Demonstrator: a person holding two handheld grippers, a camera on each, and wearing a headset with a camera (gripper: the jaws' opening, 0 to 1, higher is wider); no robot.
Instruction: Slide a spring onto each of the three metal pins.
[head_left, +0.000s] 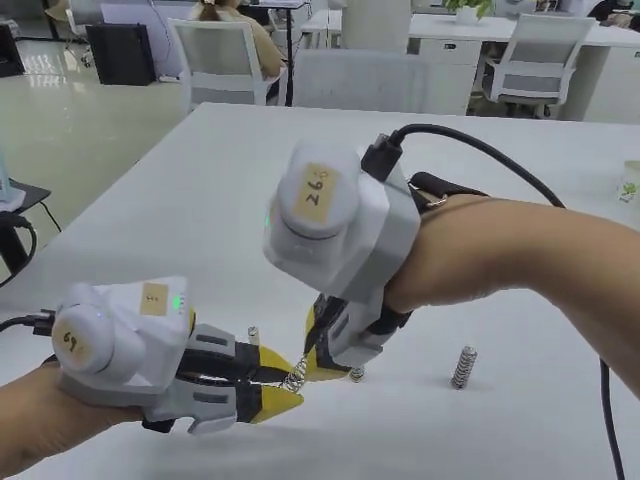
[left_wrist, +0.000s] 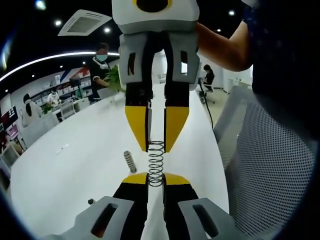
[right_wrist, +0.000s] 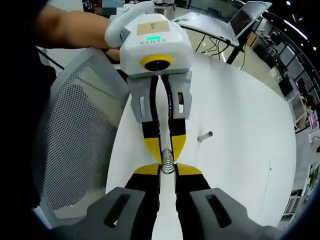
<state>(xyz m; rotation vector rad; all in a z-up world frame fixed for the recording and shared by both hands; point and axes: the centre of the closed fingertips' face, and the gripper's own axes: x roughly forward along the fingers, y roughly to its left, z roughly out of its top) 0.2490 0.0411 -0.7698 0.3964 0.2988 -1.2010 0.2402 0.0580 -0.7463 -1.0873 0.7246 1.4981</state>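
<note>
A spring (left_wrist: 156, 160) is pinched at both ends. One end is gripped by the narrowed jaws of the left gripper (left_wrist: 155, 179) and the other by those of the right gripper (right_wrist: 168, 171), the two being met tip to tip just above the table (head_left: 420, 200). A second spring (head_left: 463, 367) is seen on the table, apart. A pin (right_wrist: 205, 136) lies nearby.

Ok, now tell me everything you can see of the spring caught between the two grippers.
The spring is a small coil of thin, silvery wire, metal by its look, with open, evenly spaced turns. It bridges the yellow tips of the two grippers, which face each other. One end sits between the jaws of the left gripper, the other between those of the right gripper. It hangs low over the white table. Whether a pin runs through it cannot be told.
</note>
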